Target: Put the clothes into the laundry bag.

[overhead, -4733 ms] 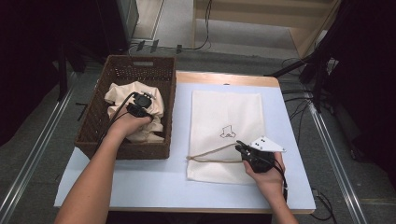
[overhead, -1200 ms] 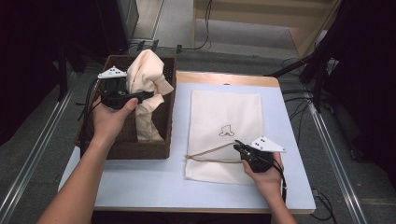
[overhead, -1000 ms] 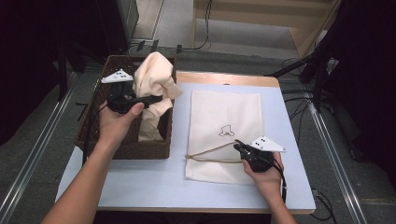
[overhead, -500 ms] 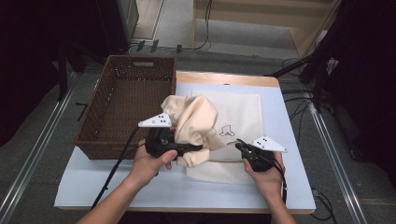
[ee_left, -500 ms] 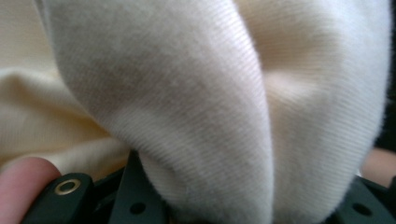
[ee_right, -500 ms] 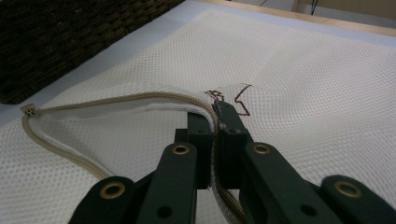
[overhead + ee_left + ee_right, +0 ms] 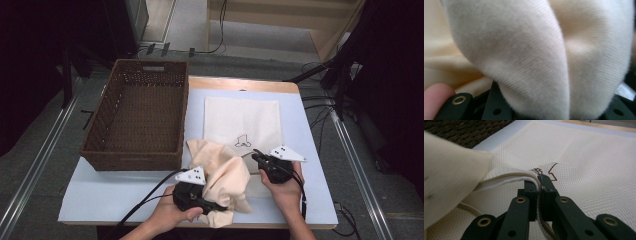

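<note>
One mouth matters here: the right hand-held gripper pinches the zippered edge of the mesh bag on the bench, lifting it open toward the left. The left hand-held gripper clamps the cream garment just beside that opening, nearer the front edge.

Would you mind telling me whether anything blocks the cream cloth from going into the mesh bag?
Nothing visible does: the right gripper lifts the mesh bag by its zipped edge, and the cloth in the left gripper sits right at that opening.
</note>
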